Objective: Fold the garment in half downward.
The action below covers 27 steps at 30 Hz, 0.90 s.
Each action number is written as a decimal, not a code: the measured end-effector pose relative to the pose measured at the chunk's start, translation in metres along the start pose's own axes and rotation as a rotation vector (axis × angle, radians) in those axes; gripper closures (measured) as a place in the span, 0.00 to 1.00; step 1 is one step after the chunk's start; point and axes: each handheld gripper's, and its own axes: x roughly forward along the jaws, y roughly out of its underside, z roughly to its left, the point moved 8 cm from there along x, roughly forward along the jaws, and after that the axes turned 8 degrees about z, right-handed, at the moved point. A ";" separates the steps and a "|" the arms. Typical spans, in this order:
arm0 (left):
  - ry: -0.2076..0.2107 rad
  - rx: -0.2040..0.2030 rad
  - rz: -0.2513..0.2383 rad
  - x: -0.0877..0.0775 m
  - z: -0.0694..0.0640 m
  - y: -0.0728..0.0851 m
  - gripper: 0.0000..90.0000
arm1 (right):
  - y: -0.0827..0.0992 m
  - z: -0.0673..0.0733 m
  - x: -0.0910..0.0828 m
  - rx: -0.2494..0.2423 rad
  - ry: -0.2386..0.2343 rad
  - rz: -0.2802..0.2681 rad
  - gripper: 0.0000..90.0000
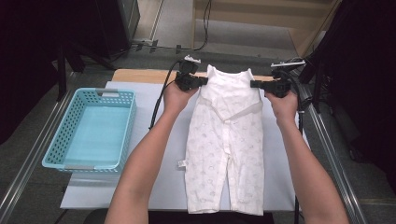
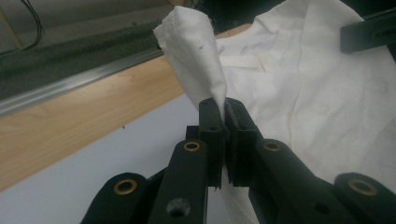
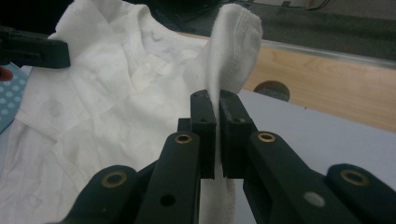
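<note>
High view: white baby romper (image 1: 226, 140) lies face up on the pale sheet (image 1: 154, 177) covering the table (image 1: 140, 74), legs toward the person, shoulders at the far end. Left tongs (image 1: 204, 81) and right tongs (image 1: 253, 84) each clamp one shoulder of the garment, held at about the same level, so the top edge is pinched up between them while the body and legs appear to rest on the sheet.

Left gripper view: left tongs (image 2: 225, 122) closed tight on a fold of the shoulder fabric, cloth standing up in a cone above the jaws. Right gripper view: right tongs (image 3: 216, 112) likewise shut on the other shoulder's hem, fabric sandwiched between the pads.

Progress, as judged from this: grasp stage done, both shoulders secured and symmetric. Garment looks spread flat and unfolded, waist tie loosely crossed over the front, side tag sticking out at the left hip. No fold made yet. The blue basket (image 1: 91, 128) sits at the person's left, well apart from the romper, with nothing in it.

Likely left: lift or fold the top half down over the legs, tidy it into a compact bundle, then move it to the basket. Early in the job, most of the work ahead.
</note>
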 end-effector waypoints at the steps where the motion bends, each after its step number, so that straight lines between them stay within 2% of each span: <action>1: -0.003 0.013 -0.004 -0.005 -0.001 -0.006 0.97 | -0.009 0.005 -0.008 -0.019 0.011 -0.012 0.93; 4: -0.012 0.027 -0.040 -0.017 -0.005 -0.018 0.97 | -0.017 0.008 -0.016 -0.027 0.012 -0.034 0.93; 6: 0.007 0.022 -0.073 -0.024 -0.008 -0.024 0.97 | -0.025 0.014 -0.025 -0.030 -0.004 -0.063 0.93; 7: 0.011 0.023 -0.070 -0.025 -0.008 -0.023 0.97 | -0.028 0.017 -0.028 -0.033 -0.012 -0.075 0.93; 8: 0.013 0.026 -0.065 -0.024 -0.009 -0.021 0.97 | -0.028 0.022 -0.030 -0.054 -0.012 -0.078 0.93; 12: 0.032 0.011 -0.047 -0.018 -0.009 -0.009 0.97 | -0.021 0.023 -0.023 -0.076 0.011 -0.051 0.93; 18: 0.043 -0.005 -0.001 -0.003 -0.008 0.016 0.97 | 0.003 0.013 -0.001 -0.062 0.015 0.002 0.93; 24: 0.056 -0.009 0.039 0.005 -0.006 0.032 0.97 | 0.020 0.007 0.012 -0.062 0.014 0.039 0.93; 27: 0.065 -0.013 0.039 0.007 -0.007 0.034 0.97 | 0.025 0.006 0.015 -0.058 0.011 0.049 0.93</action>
